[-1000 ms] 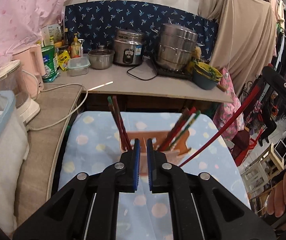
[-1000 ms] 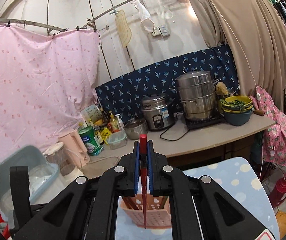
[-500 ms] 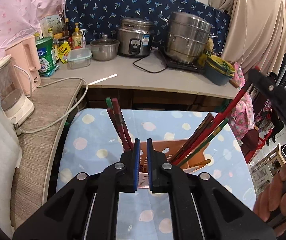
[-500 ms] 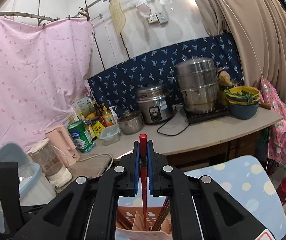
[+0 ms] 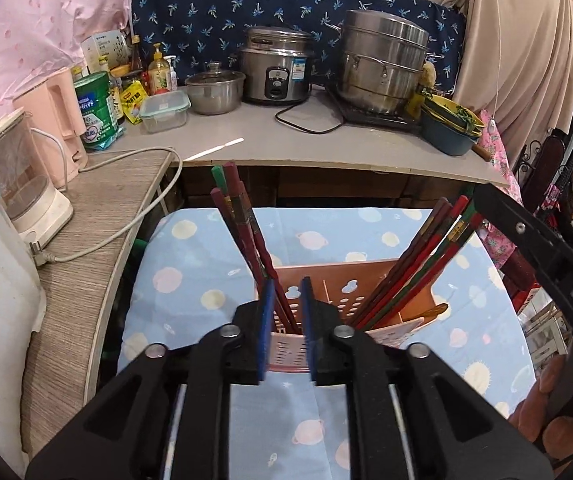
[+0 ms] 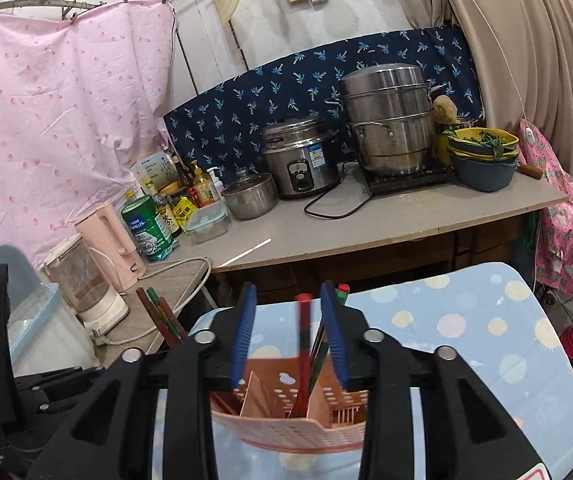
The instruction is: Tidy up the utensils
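Note:
A peach plastic utensil holder [image 5: 350, 292] stands on a blue spotted cloth [image 5: 206, 264]. Several red and green chopsticks [image 5: 242, 232] lean in its left part and more chopsticks [image 5: 426, 256] in its right part. My left gripper [image 5: 285, 312] sits at the holder's near rim, jaws slightly apart on either side of the rim. My right gripper [image 6: 289, 336] is open above the holder [image 6: 286, 412]. A red chopstick [image 6: 304, 356] stands free between its jaws, its lower end in the holder.
A counter [image 5: 286, 140] behind holds a rice cooker [image 5: 276, 72], a steel steamer pot [image 5: 382, 68], a small pot [image 5: 214, 88], a bowl [image 5: 448, 124], jars and bottles. A kettle [image 5: 26, 184] and cable [image 5: 126, 216] lie at left. Curtains hang at right.
My right gripper has opened and let go of the red chopstick, which now stands in the holder. My left gripper has moved closer to the holder and opened slightly.

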Tool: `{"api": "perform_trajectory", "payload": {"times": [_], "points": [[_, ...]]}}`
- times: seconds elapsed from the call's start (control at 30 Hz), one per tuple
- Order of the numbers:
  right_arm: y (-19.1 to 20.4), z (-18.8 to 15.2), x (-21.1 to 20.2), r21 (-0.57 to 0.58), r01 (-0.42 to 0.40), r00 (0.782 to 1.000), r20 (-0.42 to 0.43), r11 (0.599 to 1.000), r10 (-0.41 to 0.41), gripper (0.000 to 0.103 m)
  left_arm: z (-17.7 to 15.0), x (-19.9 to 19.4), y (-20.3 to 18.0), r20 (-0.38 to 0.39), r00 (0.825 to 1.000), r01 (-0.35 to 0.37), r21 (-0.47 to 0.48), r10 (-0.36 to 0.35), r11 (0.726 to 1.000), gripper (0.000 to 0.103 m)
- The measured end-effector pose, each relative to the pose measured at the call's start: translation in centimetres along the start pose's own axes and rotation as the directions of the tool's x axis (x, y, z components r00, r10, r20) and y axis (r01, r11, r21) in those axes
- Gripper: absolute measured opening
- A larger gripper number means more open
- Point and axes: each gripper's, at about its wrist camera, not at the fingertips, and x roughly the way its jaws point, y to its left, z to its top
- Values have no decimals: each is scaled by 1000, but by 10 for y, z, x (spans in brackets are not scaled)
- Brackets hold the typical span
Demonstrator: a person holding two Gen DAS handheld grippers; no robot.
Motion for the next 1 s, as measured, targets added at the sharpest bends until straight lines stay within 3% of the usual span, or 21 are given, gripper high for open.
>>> {"api": "perform_trajectory", "payload": {"times": [0.07,0.23,0.37,0.5,0.77,1.0], "points": [[-1,-4,-7,6,-1,1000,-1,1000,1,40,-2,-5,-1,18,1000,-20,9,20,1000,33],[0,-13,-26,-4,10,1000,-3,1000,-10,51,-10,-20,-6,51,997,-56,33,55,998,39],[3,-26,-43,-27,20,1000,-8,999,-20,60,-21,-32,-9,70,994,-86,41,83,995,54],[9,-43,-61,-73,46,999,-24,996,-47,66,-35,-43,-11,77,991,-115,50,111,992,55],[15,-77,-88,-123,85,992,-83,989,-96,83,-70,-59,-16,76,985,-158,53,154,986,77],[18,-100,-104,-144,97,986,-117,985,-114,85,-97,-65,-18,53,982,-182,45,179,982,88]]}}
